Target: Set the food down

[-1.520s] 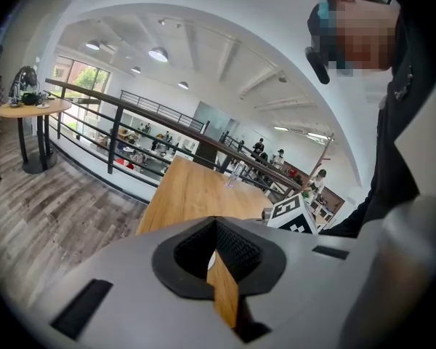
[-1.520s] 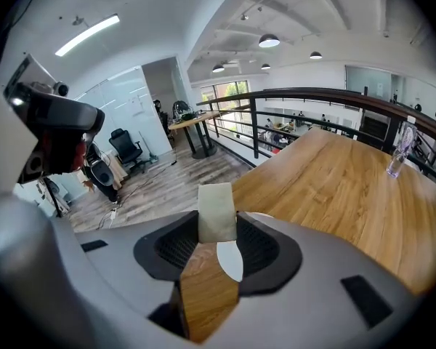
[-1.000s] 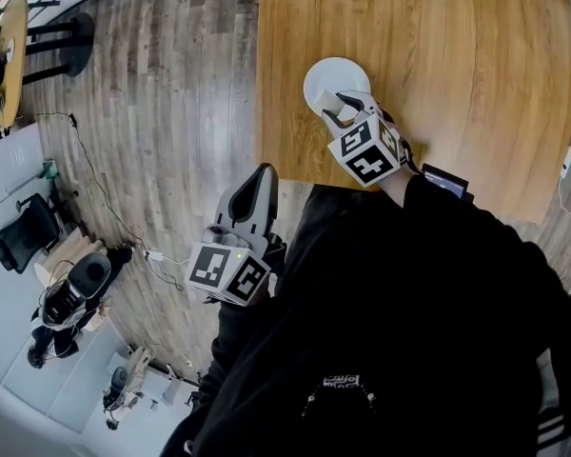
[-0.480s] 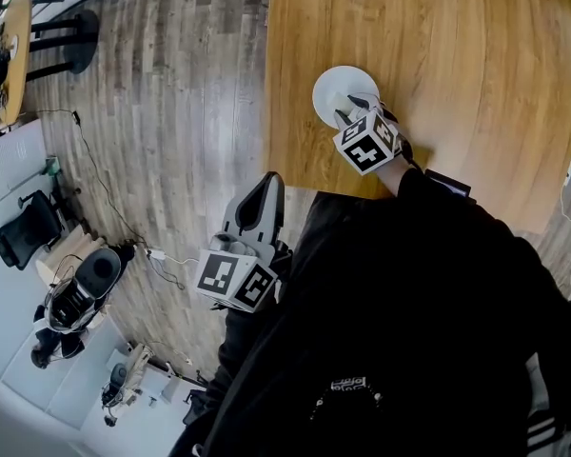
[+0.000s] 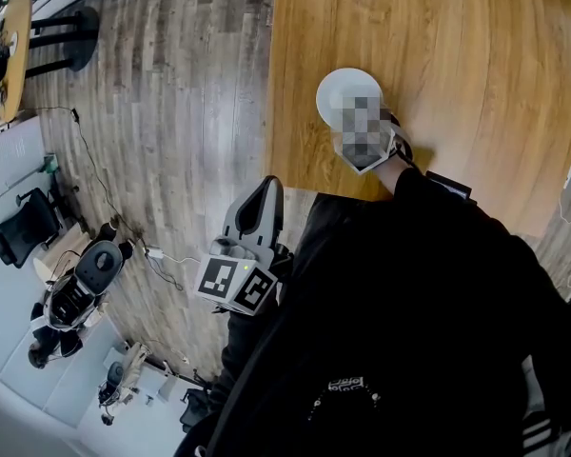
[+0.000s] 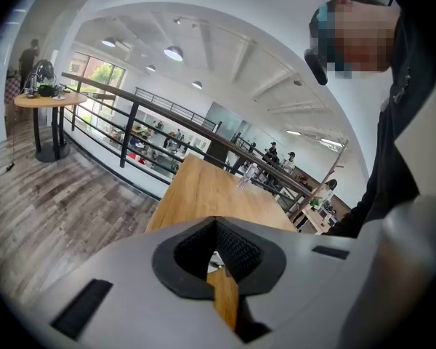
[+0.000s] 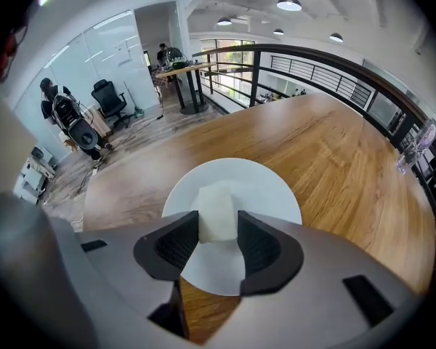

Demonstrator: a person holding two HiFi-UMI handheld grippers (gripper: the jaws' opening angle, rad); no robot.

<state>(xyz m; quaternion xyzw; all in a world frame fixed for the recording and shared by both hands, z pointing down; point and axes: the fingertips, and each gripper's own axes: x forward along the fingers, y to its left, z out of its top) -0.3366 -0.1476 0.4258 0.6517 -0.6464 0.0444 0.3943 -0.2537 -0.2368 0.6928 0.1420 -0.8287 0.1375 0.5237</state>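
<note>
A pale white block of food (image 7: 216, 213) sits between the pads of my right gripper (image 7: 218, 230), which is shut on it. Right under it lies a round white plate (image 7: 270, 187) on the wooden table (image 7: 334, 158); whether the block touches the plate I cannot tell. In the head view the plate (image 5: 338, 89) is near the table's front left corner, and a mosaic patch covers most of the right gripper. My left gripper (image 5: 264, 190) hangs off the table over the floor, its jaws shut and empty (image 6: 216, 230).
The table edge (image 5: 271, 112) runs down the left of the plate, with grey plank floor (image 5: 171, 112) beyond. An office chair (image 5: 24, 231), cables and gear lie at the far left. A round stand table (image 5: 9, 36) is at top left. A railing (image 7: 312, 71) borders the table's far side.
The right gripper has moved a little forward over the plate with the food in it. The left gripper has stayed about where it was.
</note>
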